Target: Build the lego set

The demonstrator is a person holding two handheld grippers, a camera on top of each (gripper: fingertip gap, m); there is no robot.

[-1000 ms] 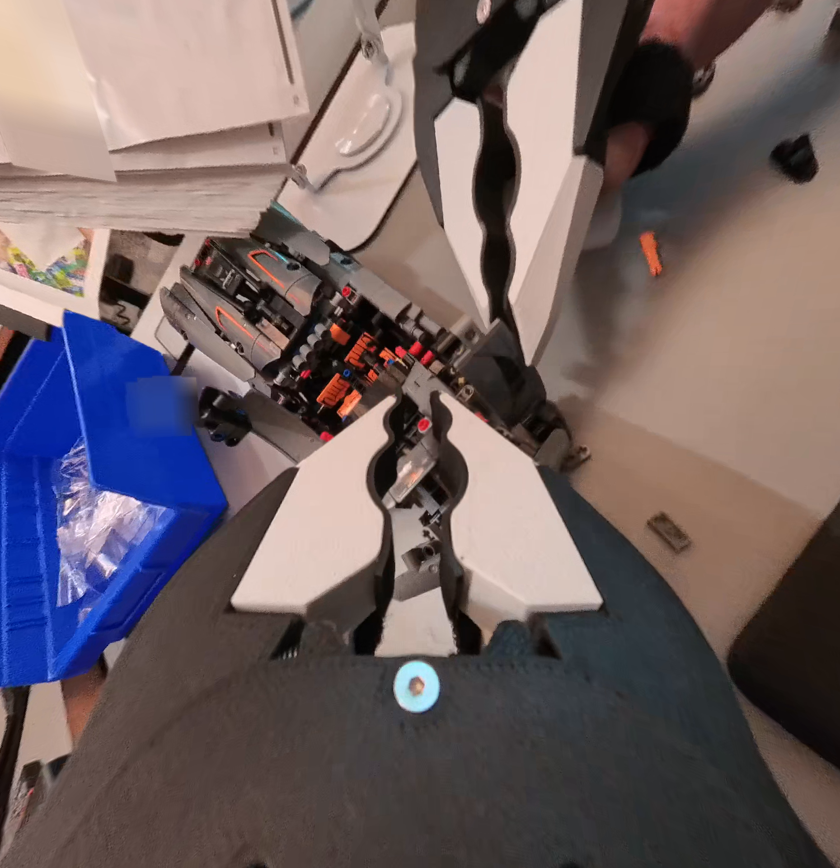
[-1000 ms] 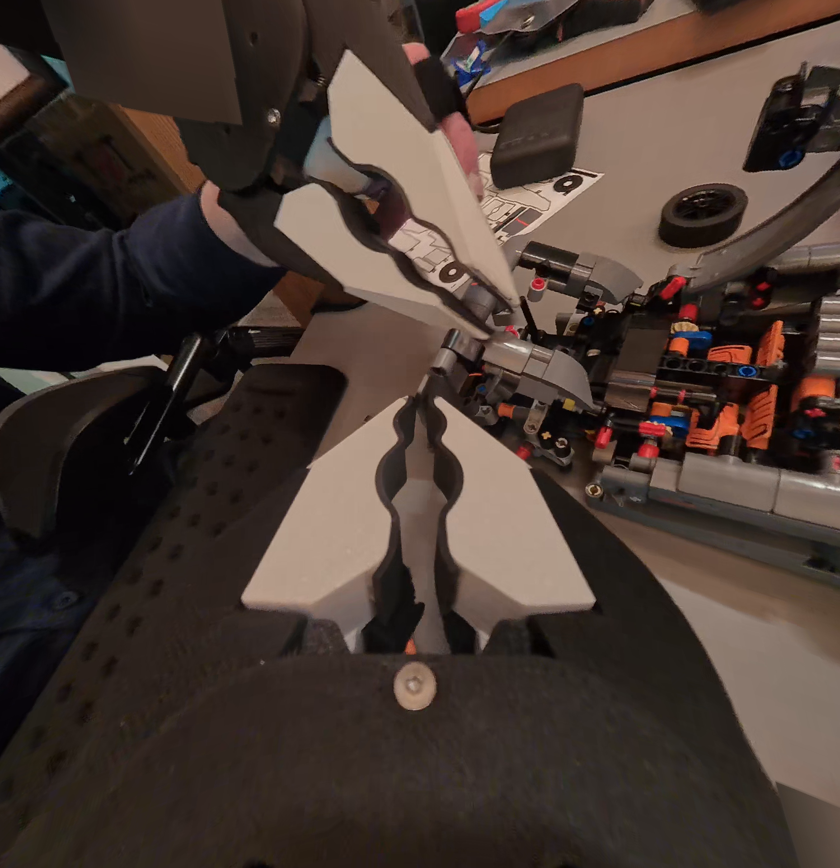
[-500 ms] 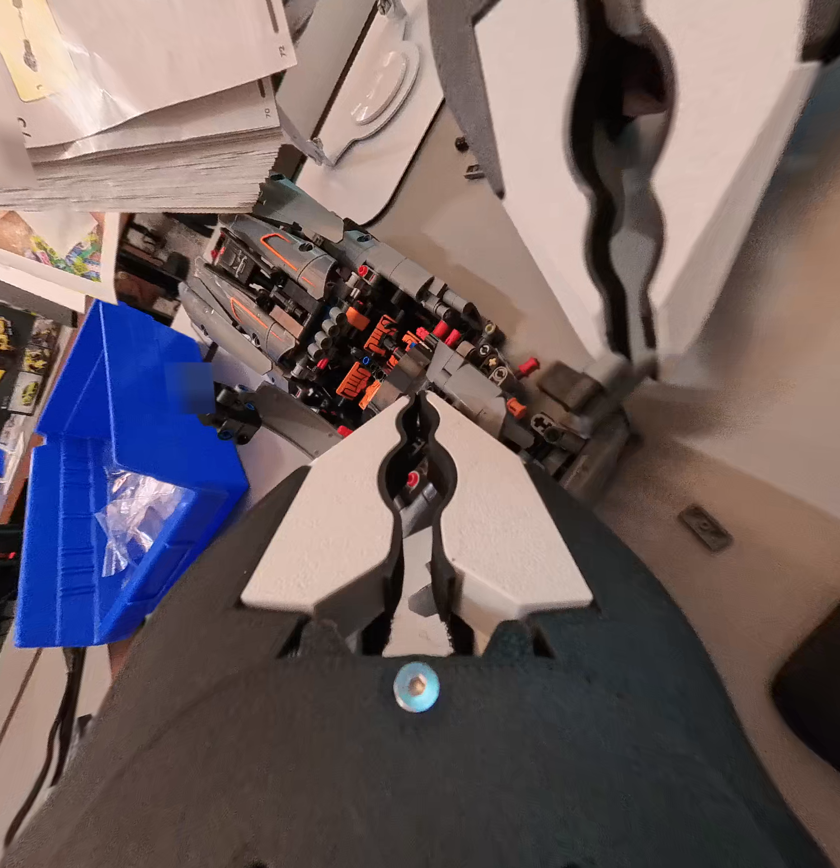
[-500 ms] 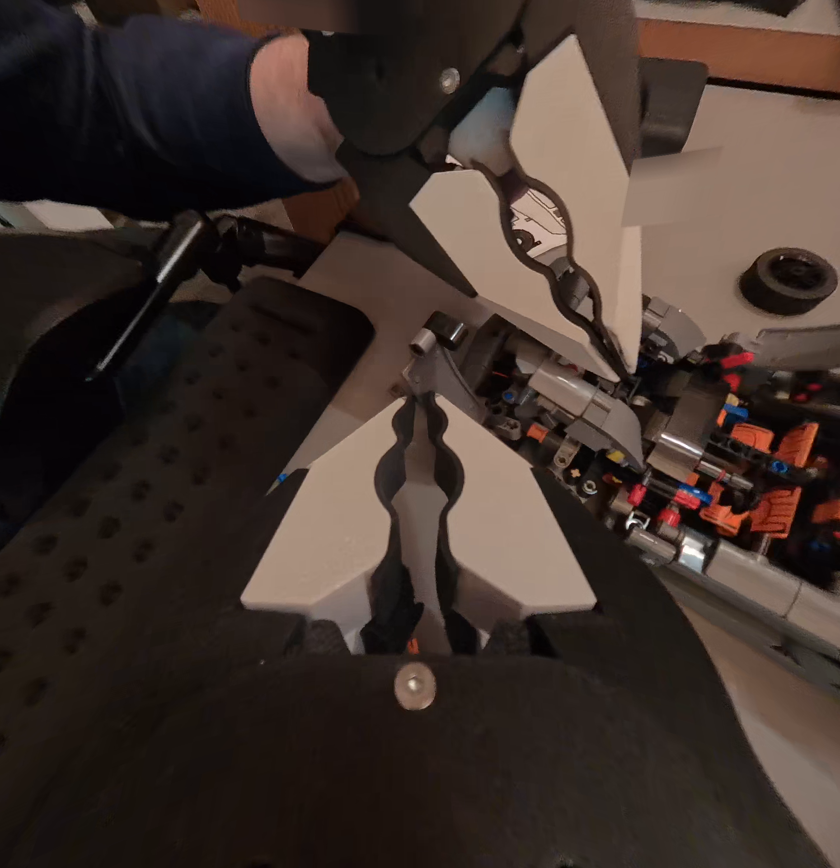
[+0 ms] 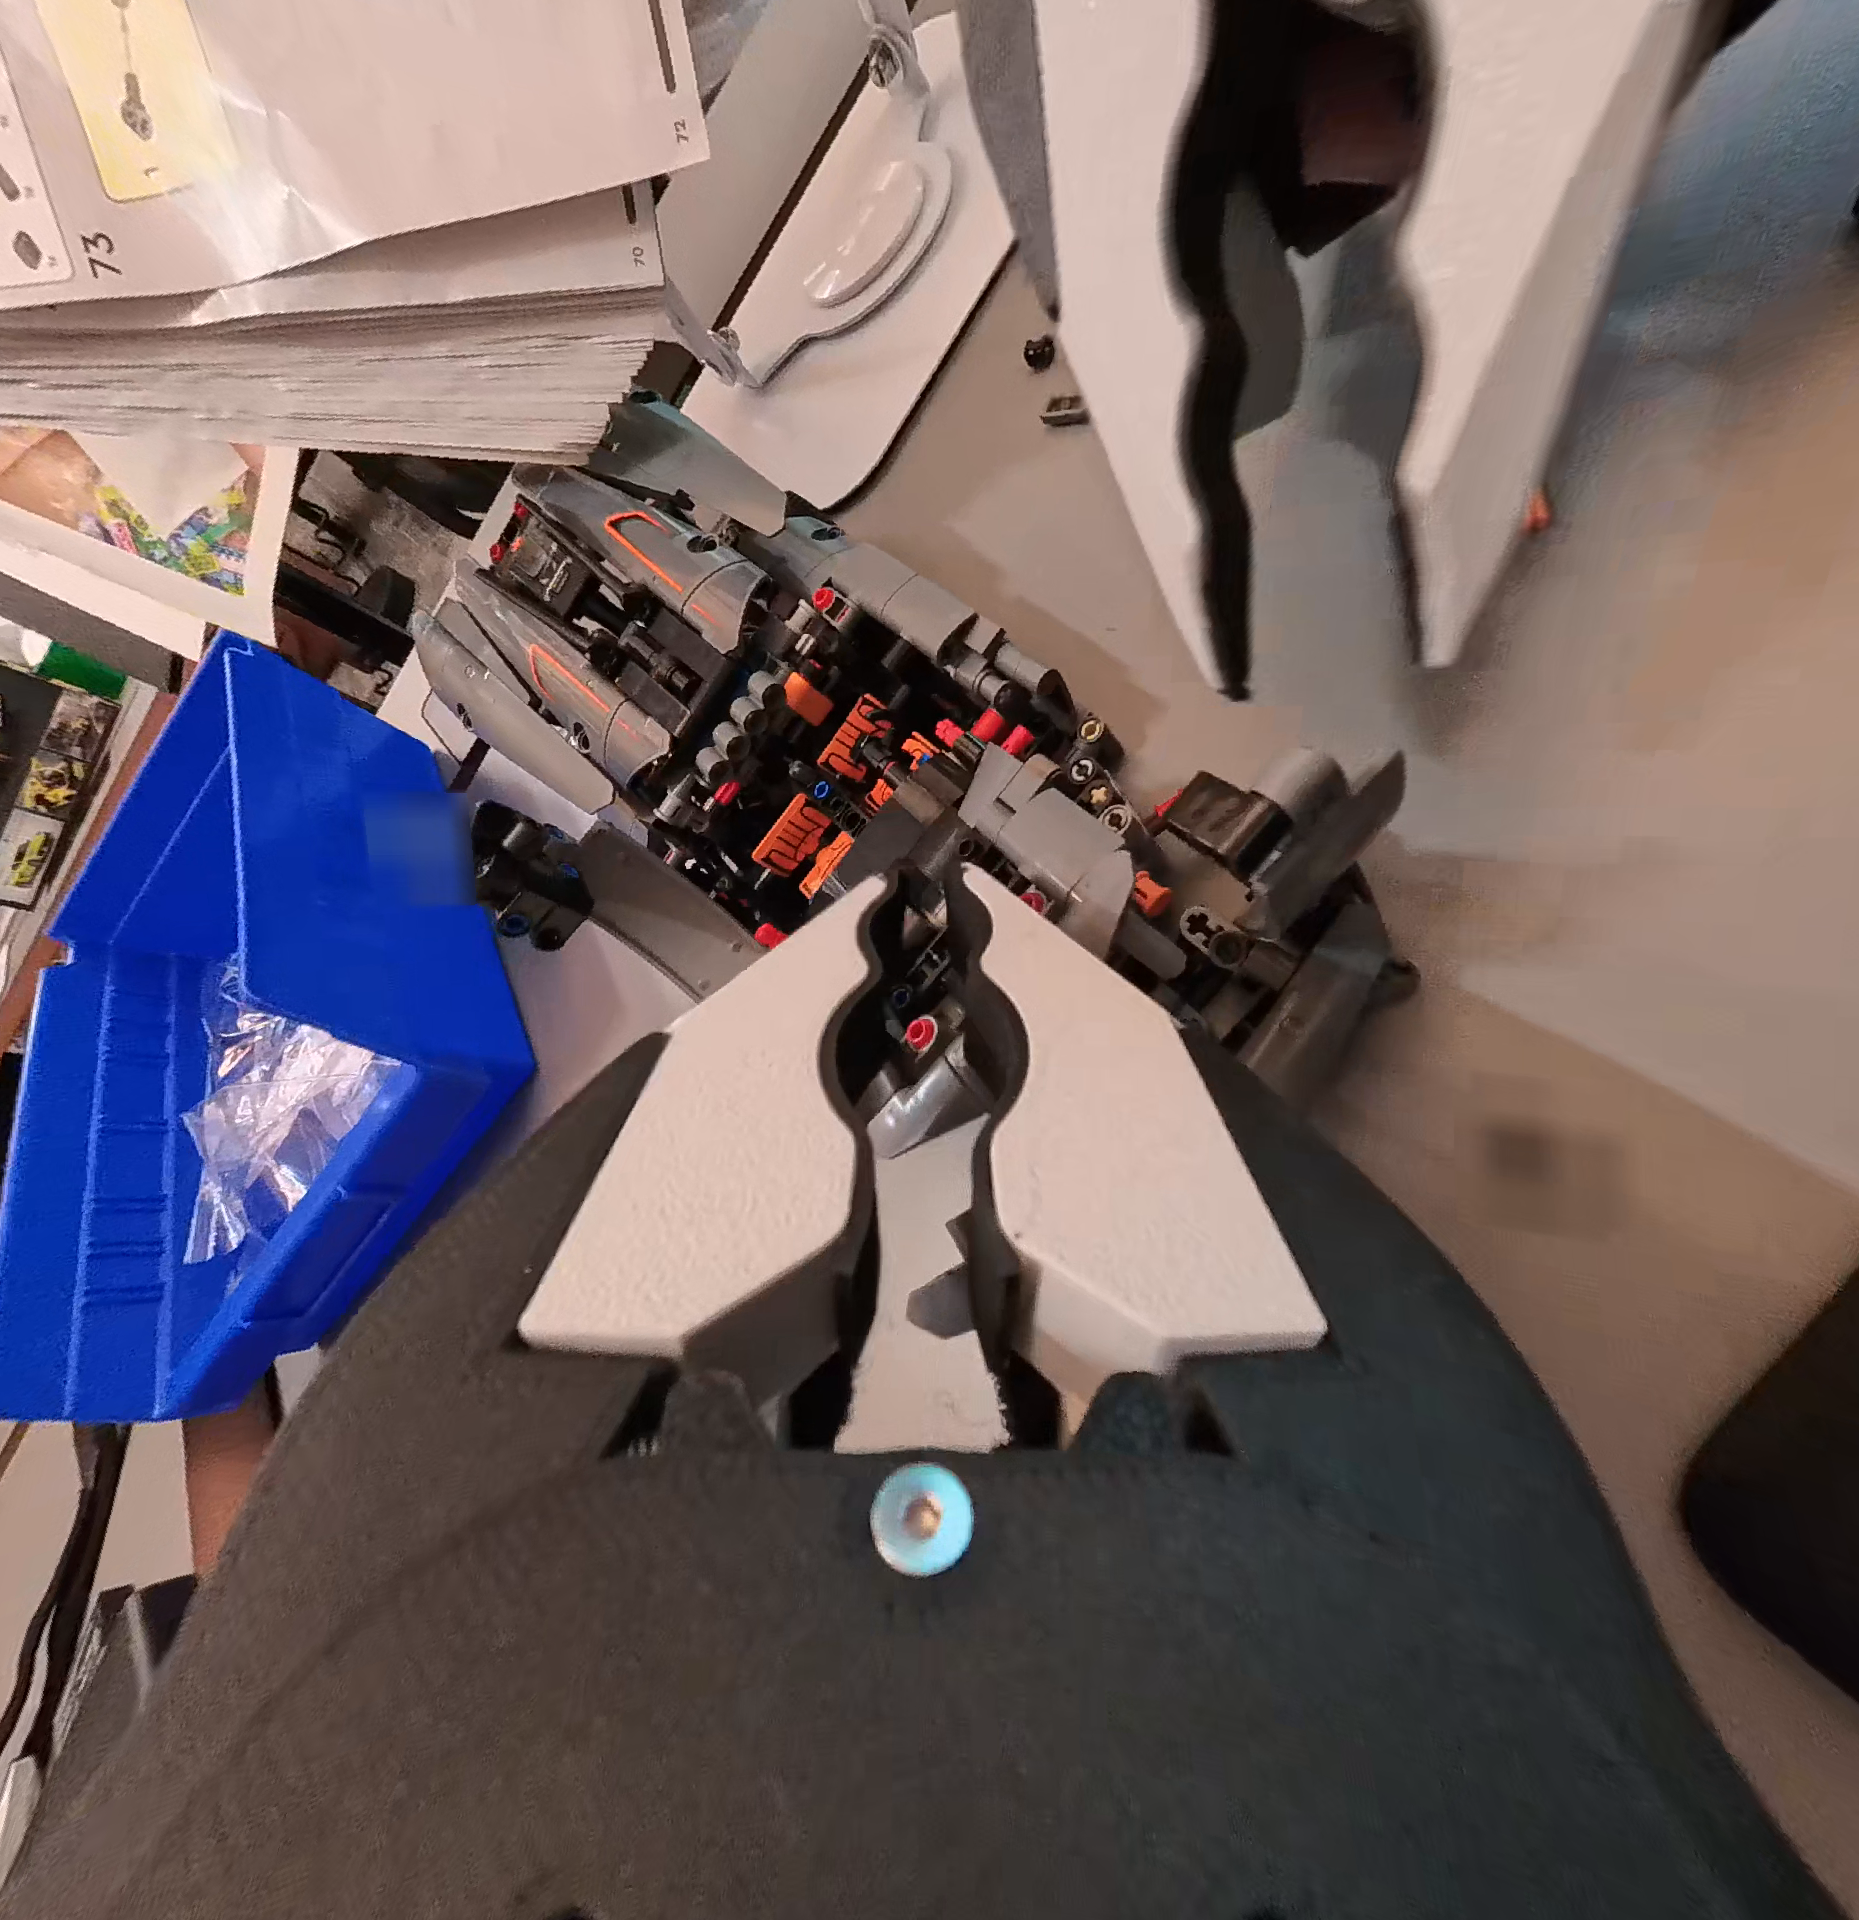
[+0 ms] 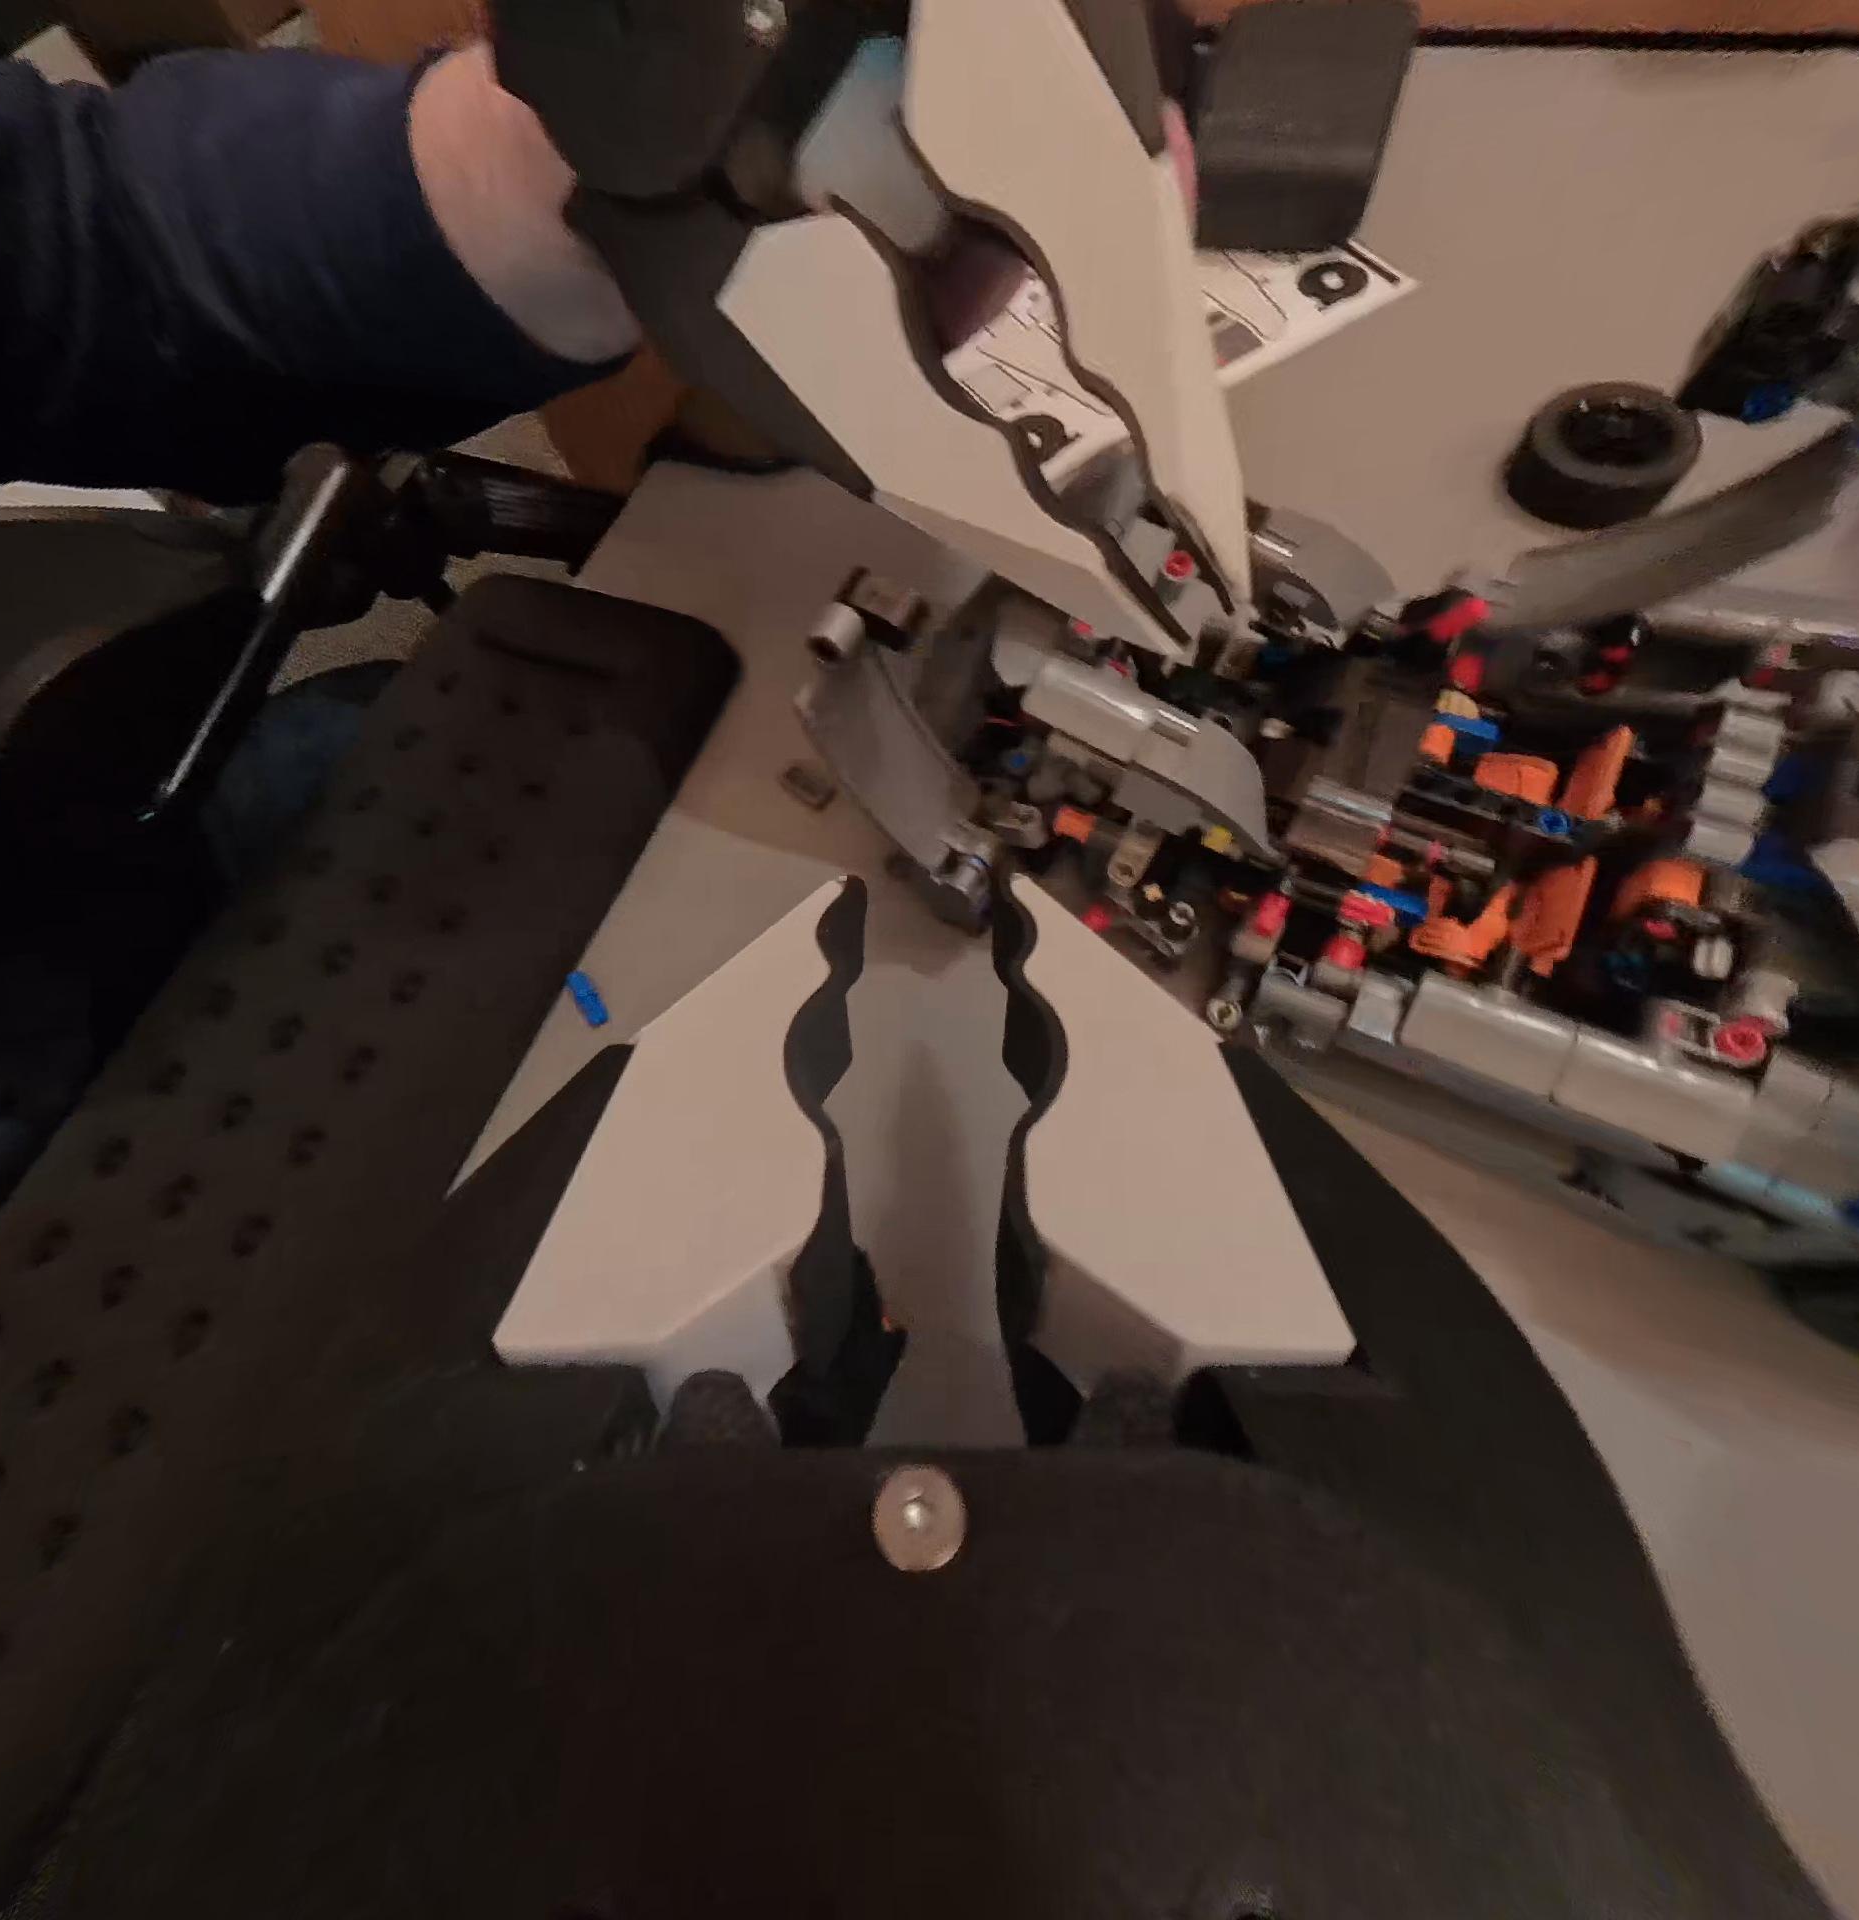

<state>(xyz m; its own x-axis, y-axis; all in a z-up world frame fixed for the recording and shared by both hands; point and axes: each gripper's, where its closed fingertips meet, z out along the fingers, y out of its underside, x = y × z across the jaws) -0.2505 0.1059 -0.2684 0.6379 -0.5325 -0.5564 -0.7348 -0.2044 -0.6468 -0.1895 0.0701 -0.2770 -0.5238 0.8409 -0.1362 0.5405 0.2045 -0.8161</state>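
A white table point(image 5: 1590, 852) is carrying the largest item, a part-built grey, black and orange car point(image 5: 800, 748), which is lying lengthwise across the surface with its open interior facing up; in the right wrist view the car point(image 6: 1476, 935) is filling the right half of the frame. A stack of manuals point(image 5: 312, 260) is sitting just behind the car's far end. A blue bin point(image 5: 239, 1039) holding clear bags is standing at the table edge beside the car.

The left gripper point(image 5: 930, 894) is reaching down onto the car's near end, its tips nearly together and closing on the dark parts there; whether it is actually clamping a piece cannot be told. In the right wrist view the same gripper point(image 6: 1205, 613) is pointing down into the grey bodywork, held by a hand point(image 6: 509, 239) in a dark sleeve.

The right gripper point(image 6: 925, 894) is hovering just short of the car's curved grey panel point(image 6: 883, 758), its fingers apart and holding nothing; in the left wrist view it point(image 5: 1320, 675) is appearing blurred above the car.

A loose black tyre point(image 6: 1600, 457) is lying behind the car. A small blue pin point(image 6: 585, 997) is lying on the table near the right gripper.
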